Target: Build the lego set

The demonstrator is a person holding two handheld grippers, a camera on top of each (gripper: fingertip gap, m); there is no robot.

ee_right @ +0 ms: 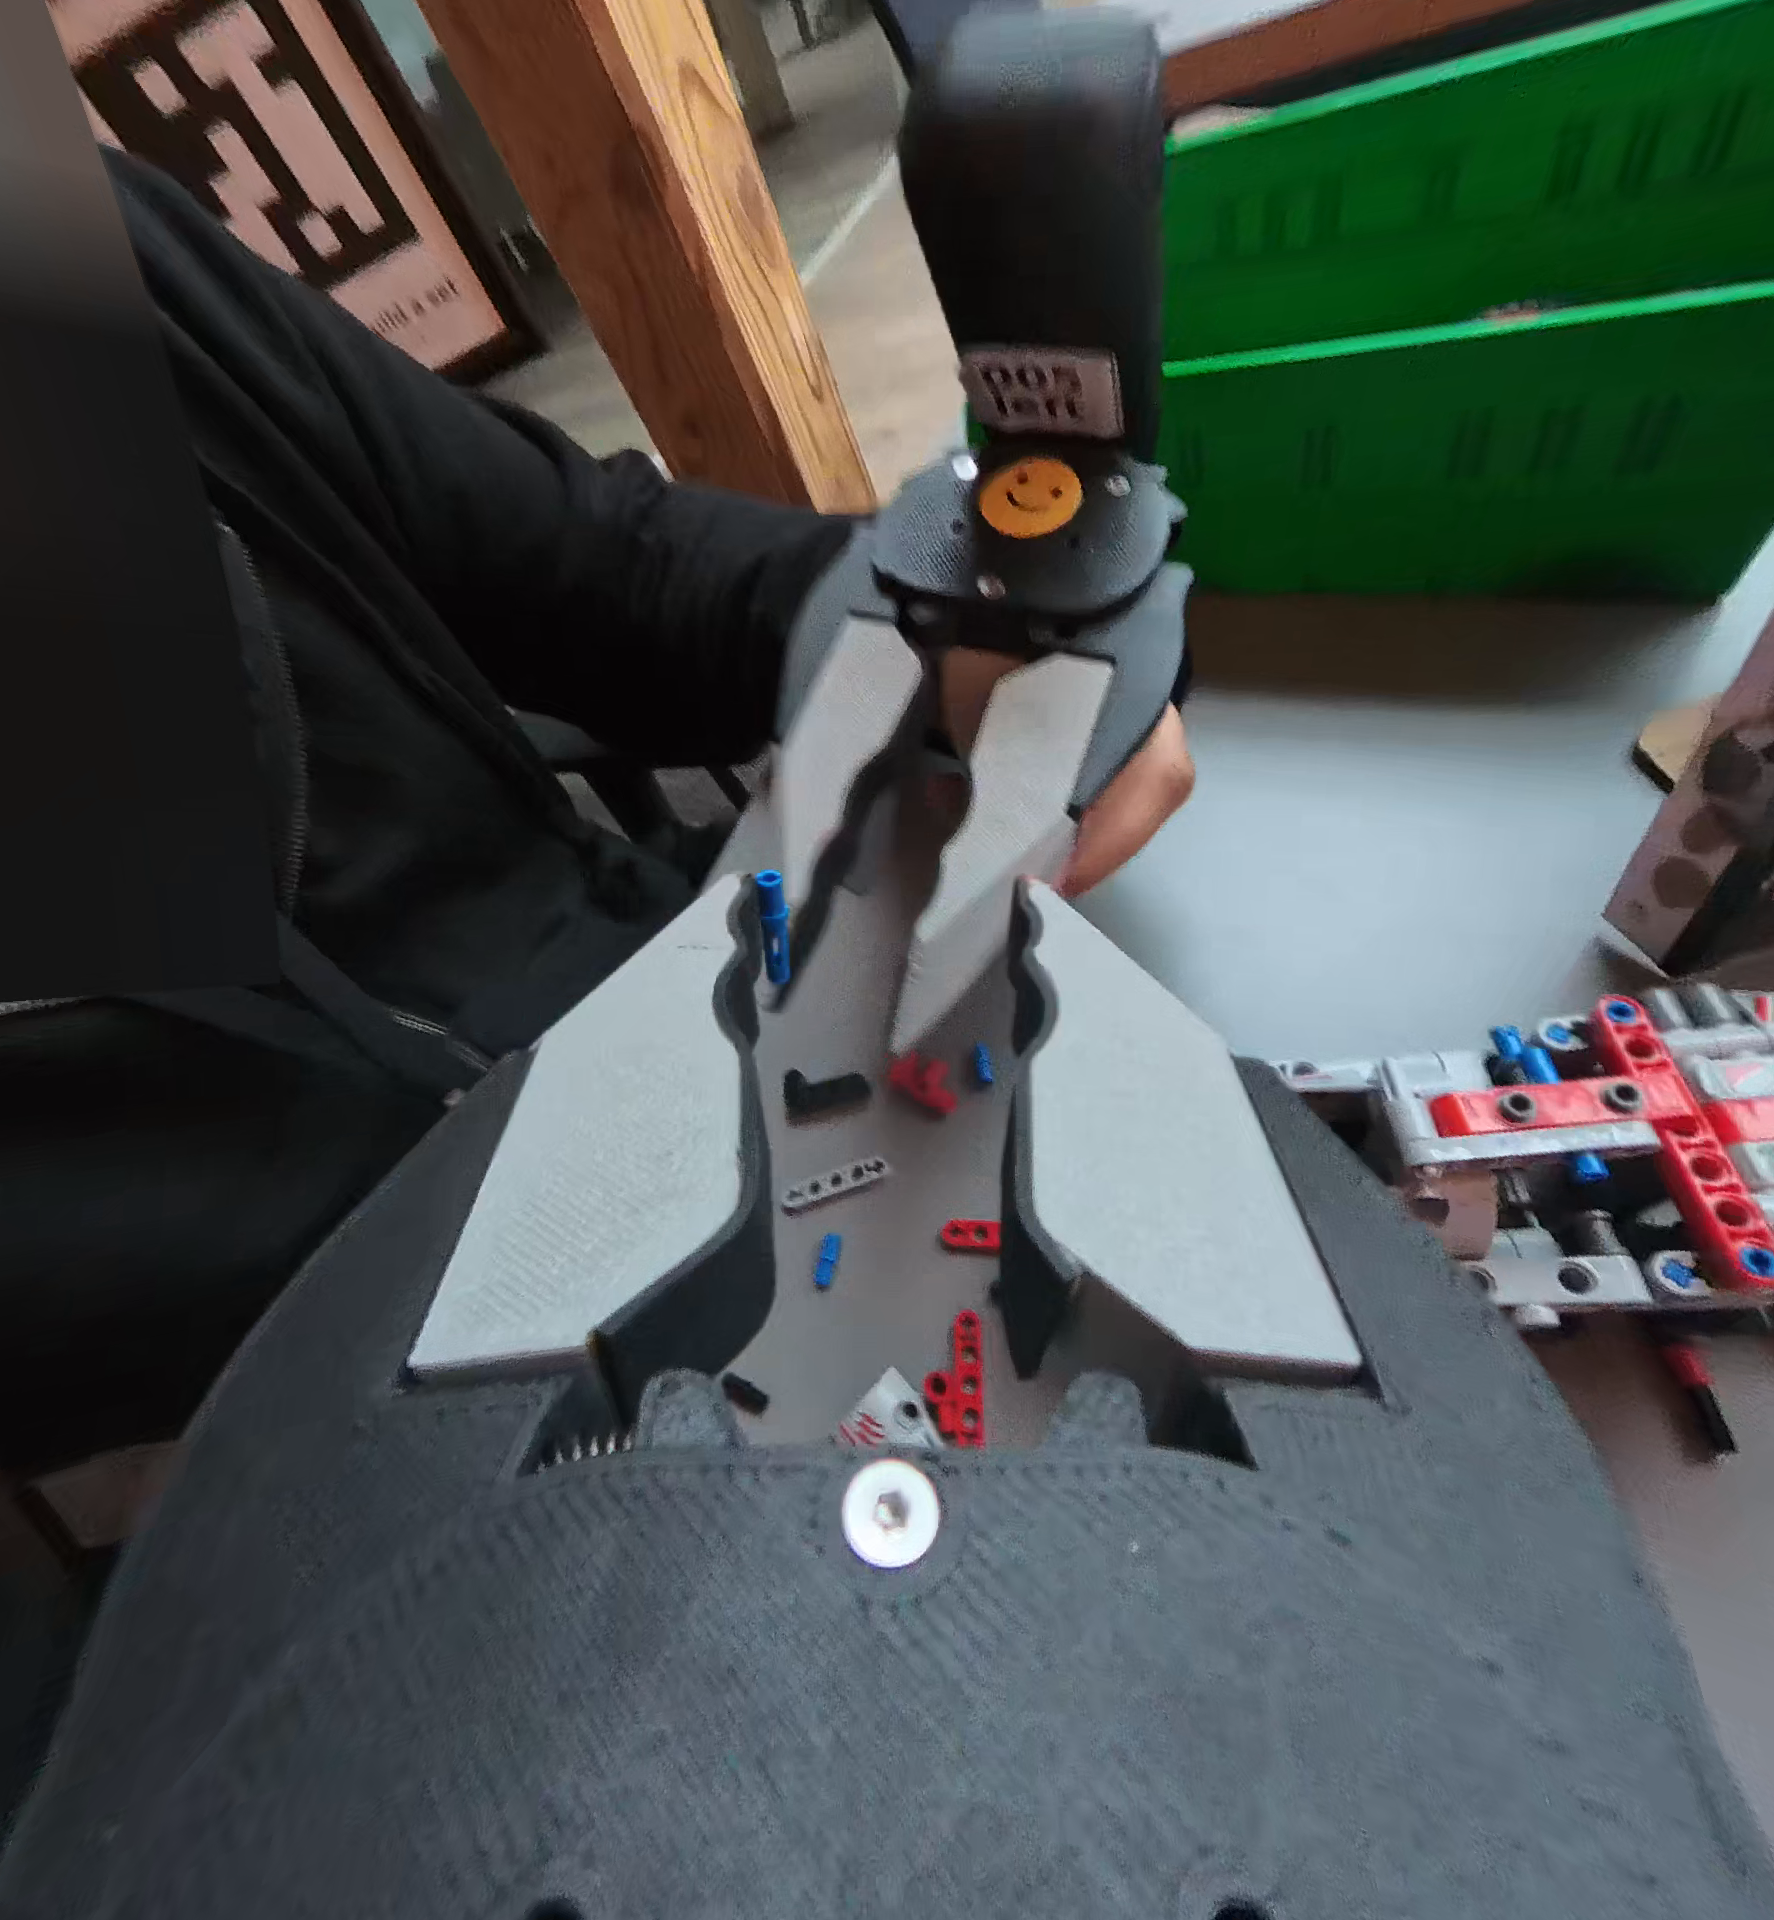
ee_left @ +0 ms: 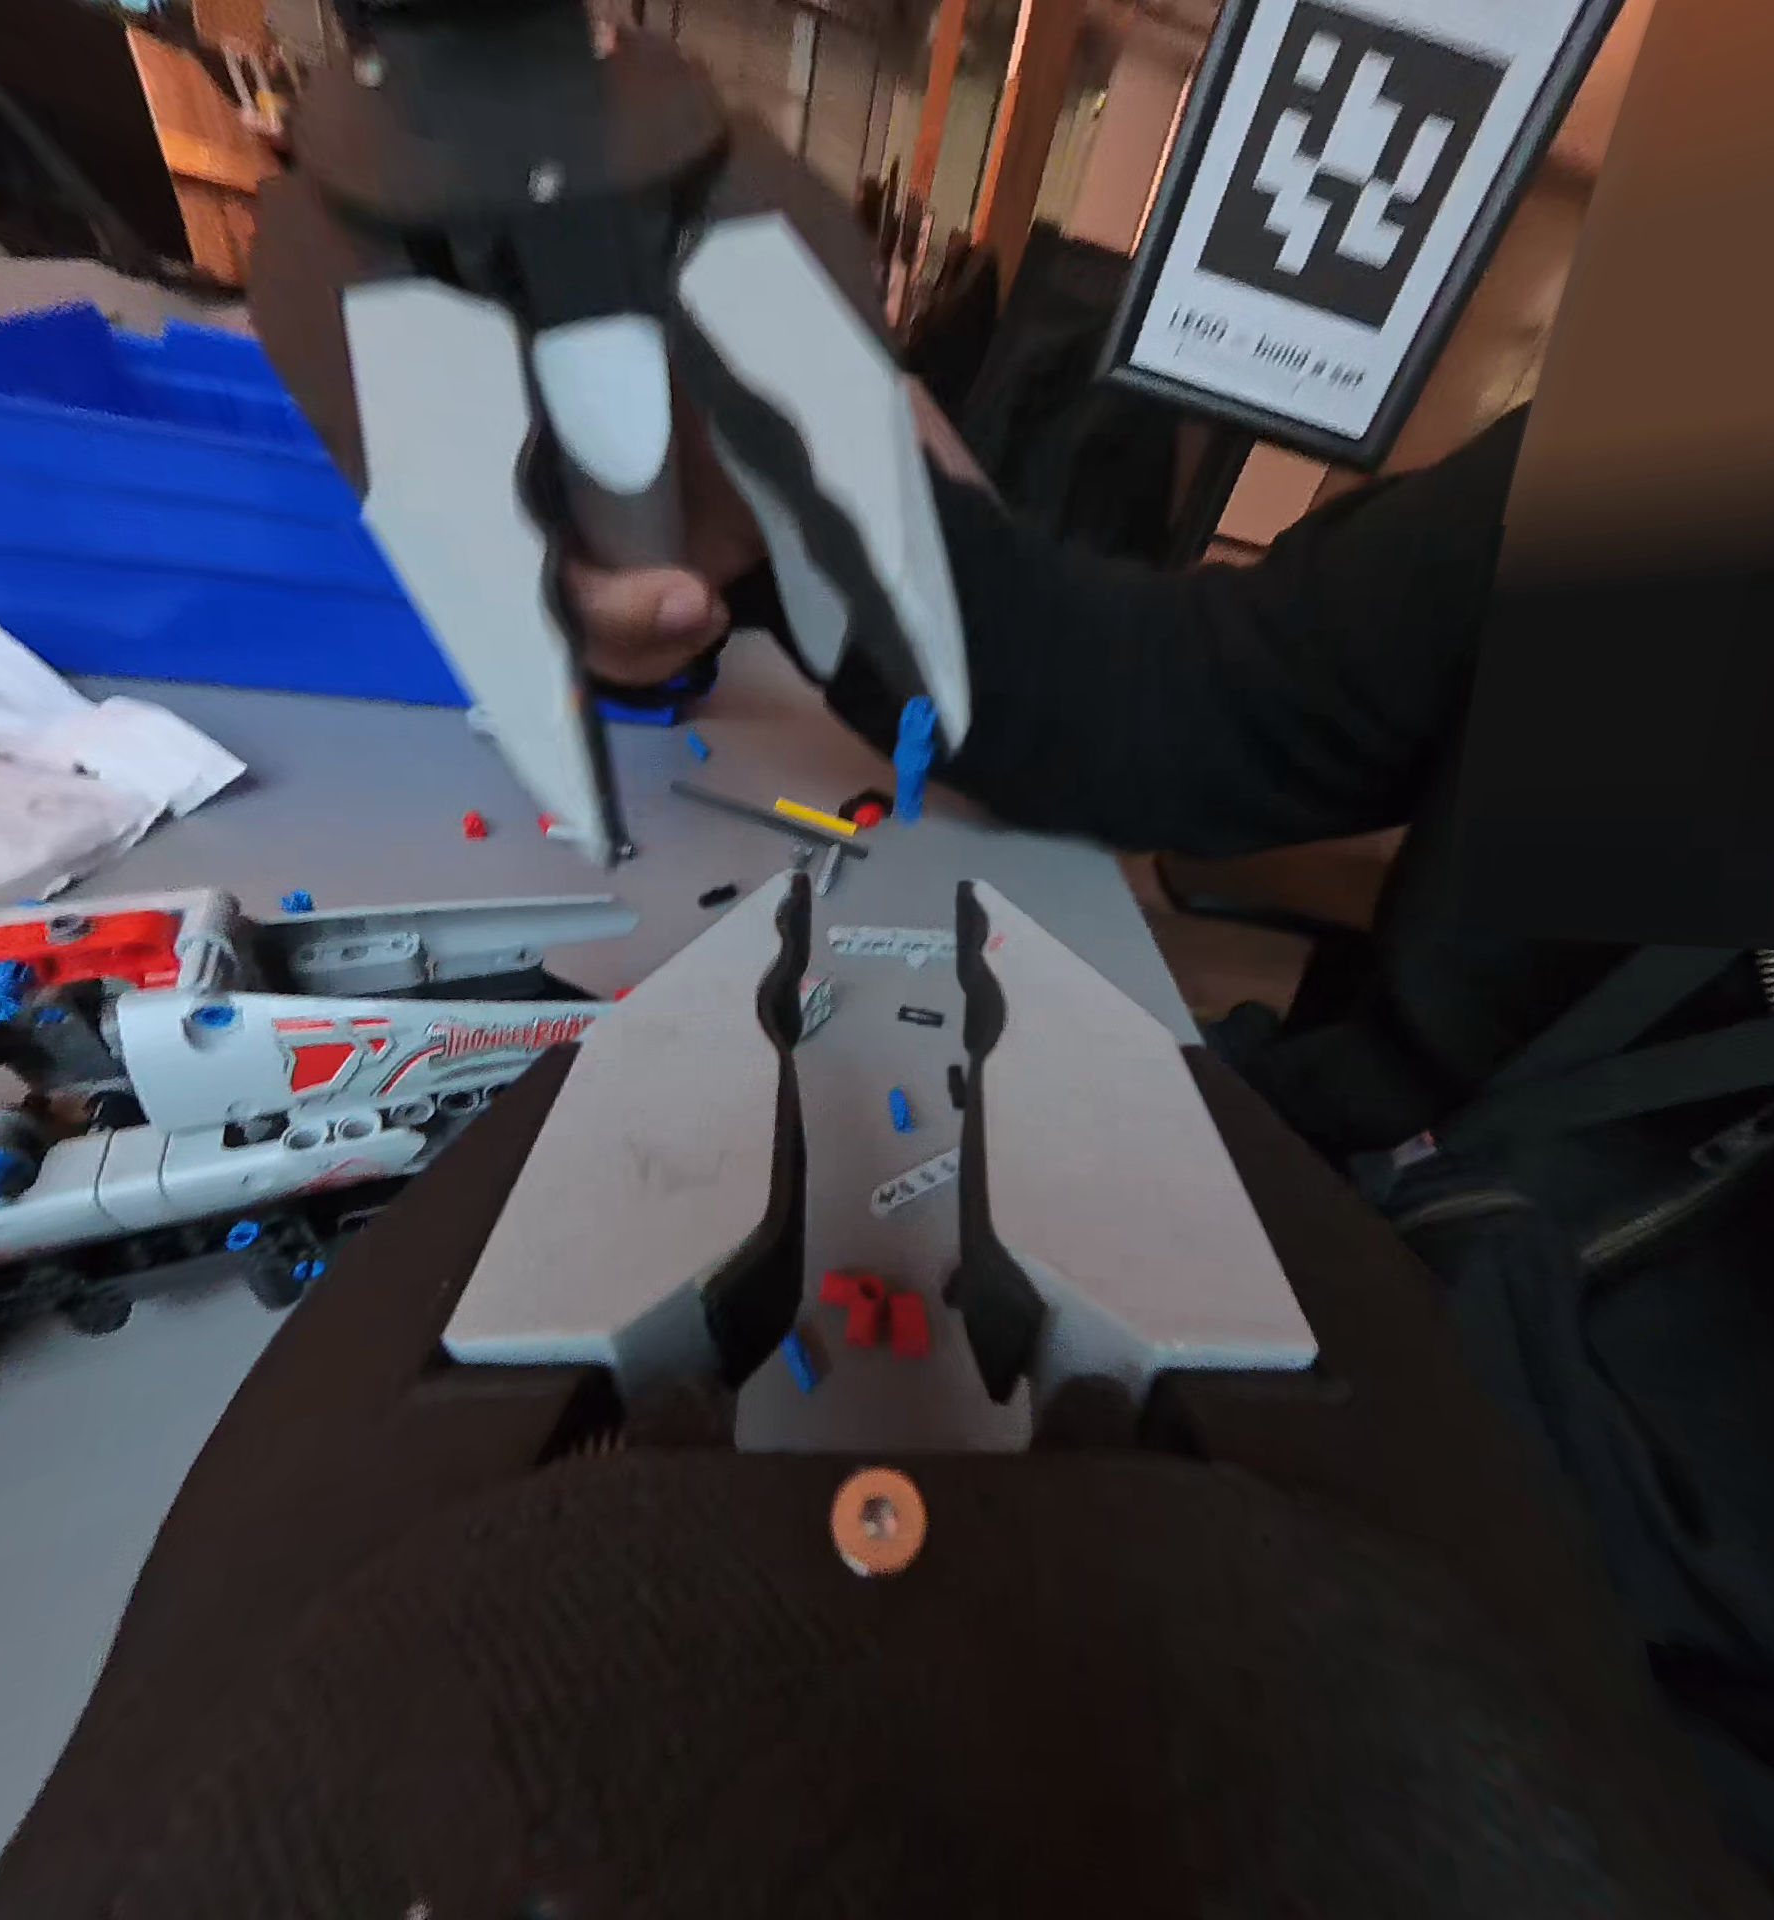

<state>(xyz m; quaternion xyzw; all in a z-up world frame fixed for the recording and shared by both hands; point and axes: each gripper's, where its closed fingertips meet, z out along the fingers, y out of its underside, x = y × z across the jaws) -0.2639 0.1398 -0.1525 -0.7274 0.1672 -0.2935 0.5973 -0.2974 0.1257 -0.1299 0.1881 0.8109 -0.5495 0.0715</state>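
Left wrist view: left gripper (ee_left: 881, 894) at lower centre, jaws apart with nothing between them, over a grey table (ee_left: 395, 769) strewn with small loose pieces, among them red connectors (ee_left: 872, 1314). Opposite, at upper centre, right gripper (ee_left: 769, 790) held in a hand (ee_left: 644, 613), jaws wide apart, a blue pin (ee_left: 914, 758) clinging to the tip of one finger. Partly built grey and red lego model (ee_left: 239, 1060) at centre left; blue bin (ee_left: 135, 499) at upper left.

Right wrist view: right gripper (ee_right: 888, 904) at centre, jaws apart, blue pin (ee_right: 771, 925) upright against the frame-left fingertip. Left gripper (ee_right: 857, 987) pointing in from above, also spread, one finger just beside the pin. Lego model (ee_right: 1641, 1143) at the right edge; green bin (ee_right: 1485, 416) at upper right.
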